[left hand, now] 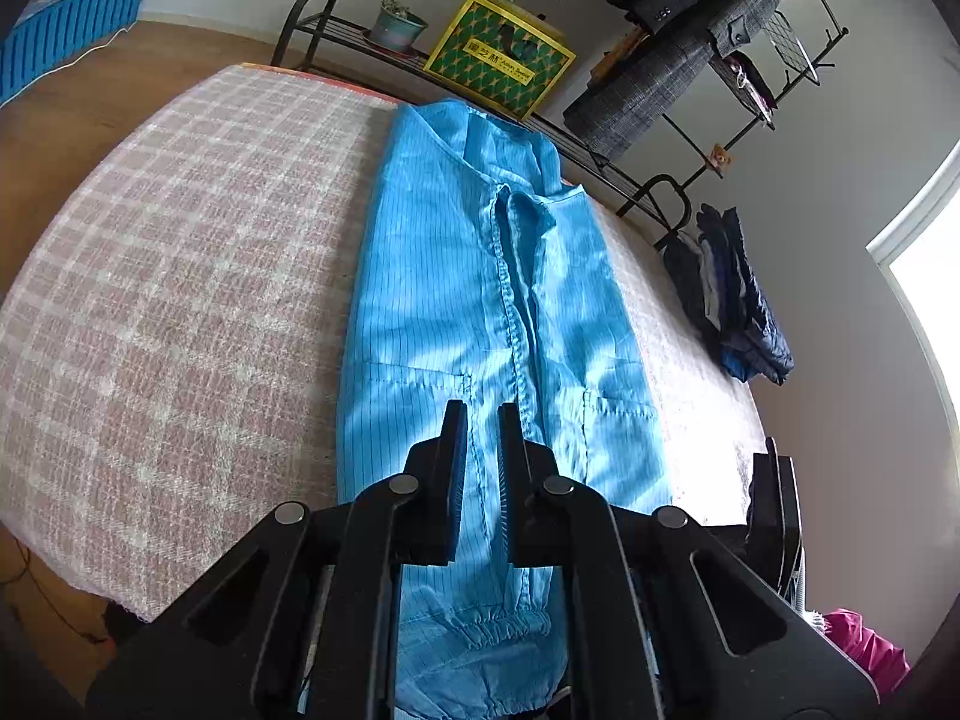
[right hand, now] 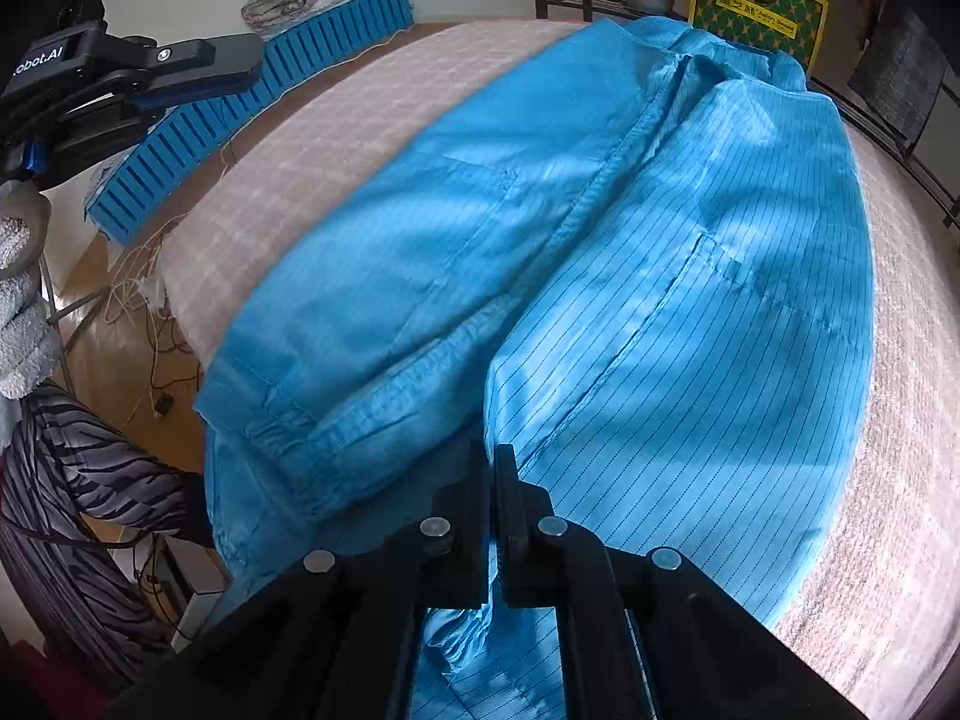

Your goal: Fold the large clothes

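Centrally in both views lies the blue garment (left hand: 480, 276), a pinstriped work coat spread lengthwise on a checked pink cloth (left hand: 180, 300) that covers the table. Left wrist view: the coat runs from its collar at upper centre down to an elastic cuff at the bottom edge, passing under the left tongs (left hand: 482, 414); these stand at lower centre with a narrow gap between the fingers, through which blue fabric shows, but whether the pads pinch the cloth cannot be told. Right wrist view: the coat (right hand: 600, 270) fills the frame's middle, collar at upper right, front seam running diagonally, a patch pocket on each side of it. The right tongs (right hand: 492, 456) sit at lower centre, fingers pressed together at the coat's near hem, where the fabric bunches just below them; whether cloth is caught between them cannot be told. At upper left of this view the other tongs (right hand: 180, 60) appear, well apart from the coat, with a grey glove (right hand: 18, 300) and a striped sleeve (right hand: 90, 468) below them. Behind the table stand a yellow-green box (left hand: 498, 54), a potted plant (left hand: 396, 24) and a clothes rack (left hand: 720, 60).
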A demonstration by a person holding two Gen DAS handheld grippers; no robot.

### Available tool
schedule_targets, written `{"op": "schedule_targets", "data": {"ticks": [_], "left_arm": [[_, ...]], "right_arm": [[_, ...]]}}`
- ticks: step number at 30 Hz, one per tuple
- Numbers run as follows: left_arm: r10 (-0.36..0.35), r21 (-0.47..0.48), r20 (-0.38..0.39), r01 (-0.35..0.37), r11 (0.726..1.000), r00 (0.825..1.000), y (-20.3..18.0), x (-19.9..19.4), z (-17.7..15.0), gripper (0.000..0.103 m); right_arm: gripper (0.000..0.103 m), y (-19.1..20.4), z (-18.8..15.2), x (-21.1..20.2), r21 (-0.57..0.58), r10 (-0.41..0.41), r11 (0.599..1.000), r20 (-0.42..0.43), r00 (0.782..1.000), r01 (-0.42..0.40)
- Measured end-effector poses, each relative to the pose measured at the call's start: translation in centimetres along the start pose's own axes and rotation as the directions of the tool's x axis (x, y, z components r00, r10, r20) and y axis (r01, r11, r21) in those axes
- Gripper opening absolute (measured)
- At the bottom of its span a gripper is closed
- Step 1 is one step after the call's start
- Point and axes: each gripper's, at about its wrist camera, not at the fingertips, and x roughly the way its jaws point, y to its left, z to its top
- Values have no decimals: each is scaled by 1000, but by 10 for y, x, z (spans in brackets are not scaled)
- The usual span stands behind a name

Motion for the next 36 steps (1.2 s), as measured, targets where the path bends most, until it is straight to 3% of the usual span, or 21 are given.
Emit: {"op": "schedule_targets", "data": {"ticks": [3,7,9,10,13,14,17,20,22,25,27,28,29,30,31,32,33,36], "left_arm": [[9,6,-4,-9,1000,1000,1,1,-3,6],[18,10,-14,-18,1000,1000,2,4,-7,6],[21,6,-26,-21,1000,999,4,8,-8,6],[22,7,-35,-21,1000,999,4,9,-9,12],[34,20,-53,-33,999,998,8,12,-16,37],[42,22,-59,-41,999,997,12,12,-19,40],[72,3,-94,-72,997,993,29,14,-29,41],[85,-63,-140,-94,994,986,54,20,-39,44],[73,-117,-179,-95,989,981,68,28,-48,45],[22,-194,-248,-72,978,969,78,43,-62,45],[10,-210,-229,-60,976,973,77,44,-66,45],[12,-192,-233,-58,980,973,73,44,-66,45],[3,-176,-237,-46,983,971,70,46,-67,45],[0,-163,-241,-41,986,971,65,47,-67,45],[2,-145,-242,-38,989,970,62,48,-68,42],[10,-115,-249,-40,993,968,58,50,-71,27],[26,-89,-261,-50,995,965,55,52,-72,22],[11,-82,-253,-33,996,967,54,51,-76,21]], "right_arm": [[0,-13,-6,-7,25,-29,999,14,999,29],[0,-22,-10,-11,65,-9,998,18,1000,8],[0,-18,-11,-12,37,32,999,24,999,-32],[0,-13,-12,-11,19,68,997,20,997,-69],[15,-5,-16,-19,-4,102,995,36,994,-102],[25,-8,-20,-25,11,132,991,52,990,-133],[36,-30,-42,-47,109,162,978,137,977,-177],[51,-69,-66,-58,278,76,952,196,978,-130],[52,-94,-78,-53,371,57,920,180,982,-122],[52,-117,-89,-39,452,144,868,169,975,-206],[51,-122,-87,-39,451,169,860,190,967,-239],[45,-122,-83,-37,438,186,863,187,965,-252],[25,-120,-80,-35,422,211,866,180,961,-269],[14,-116,-76,-33,405,212,876,165,963,-262],[11,-111,-73,-33,381,184,896,148,972,-228],[4,-107,-72,-33,357,152,915,130,980,-190],[3,-105,-74,-36,349,135,922,122,983,-170],[4,-114,-76,-33,379,171,901,133,976,-209]]}}
